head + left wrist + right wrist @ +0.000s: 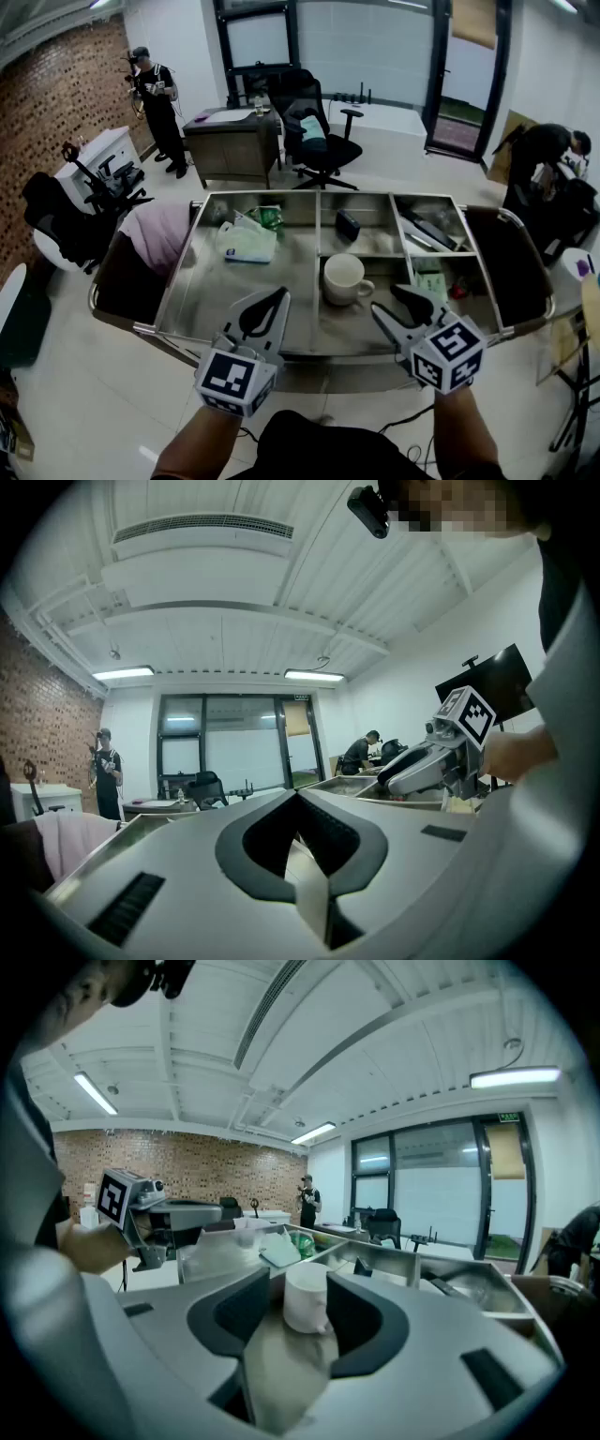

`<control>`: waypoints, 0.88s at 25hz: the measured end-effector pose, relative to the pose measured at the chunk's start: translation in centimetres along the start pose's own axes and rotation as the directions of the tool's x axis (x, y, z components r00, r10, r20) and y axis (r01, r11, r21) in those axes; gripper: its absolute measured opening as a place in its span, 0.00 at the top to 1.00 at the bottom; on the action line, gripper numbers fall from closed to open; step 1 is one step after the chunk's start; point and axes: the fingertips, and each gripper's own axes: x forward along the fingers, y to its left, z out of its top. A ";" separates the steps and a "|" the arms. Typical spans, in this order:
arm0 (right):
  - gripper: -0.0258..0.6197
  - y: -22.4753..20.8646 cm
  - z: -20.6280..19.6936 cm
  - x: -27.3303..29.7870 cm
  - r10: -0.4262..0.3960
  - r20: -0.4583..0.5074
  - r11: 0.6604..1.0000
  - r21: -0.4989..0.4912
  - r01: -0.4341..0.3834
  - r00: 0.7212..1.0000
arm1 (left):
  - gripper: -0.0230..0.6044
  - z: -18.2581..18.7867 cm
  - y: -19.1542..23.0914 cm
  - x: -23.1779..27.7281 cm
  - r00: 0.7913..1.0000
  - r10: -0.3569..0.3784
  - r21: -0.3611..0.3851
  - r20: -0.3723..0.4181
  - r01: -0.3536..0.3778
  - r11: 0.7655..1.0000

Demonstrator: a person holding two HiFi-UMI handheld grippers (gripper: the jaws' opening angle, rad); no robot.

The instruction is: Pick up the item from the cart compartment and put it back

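Note:
A white mug stands upright in the middle compartment of the steel cart. My right gripper hangs over the cart's near edge, just right of the mug, and is open. In the right gripper view the mug shows straight ahead between the spread jaws of the right gripper, not touched. My left gripper hovers over the near edge of the left compartment. Its tips meet in the left gripper view, so the left gripper is shut with nothing in it.
The left compartment holds a white plastic bag and a green item. A dark box sits behind the mug. Tools and small packs fill the right compartments. A pink cloth hangs at the cart's left end. People stand farther off.

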 end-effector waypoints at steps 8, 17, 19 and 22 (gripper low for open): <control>0.55 -2.3 0.2 5.5 0.036 -0.134 0.991 -0.123 -0.053 0.990 | 0.96 0.5 3.3 4.5 0.999 0.034 0.029 0.015 -0.035 0.999; 0.29 -1.6 -1.8 10.6 0.128 -0.280 0.980 -0.110 -0.164 0.951 | 0.96 -2.4 7.0 9.5 0.996 0.084 0.021 -0.037 -0.083 0.996; 0.29 -1.4 -2.2 11.4 0.129 -0.295 0.981 -0.099 -0.165 0.947 | 0.96 -3.4 7.4 10.2 0.995 0.084 0.007 -0.058 -0.084 0.996; 0.29 -1.3 -2.6 12.2 0.131 -0.304 0.984 -0.078 -0.162 0.943 | 0.96 -4.2 7.1 10.8 0.995 0.065 -0.011 -0.079 -0.066 0.998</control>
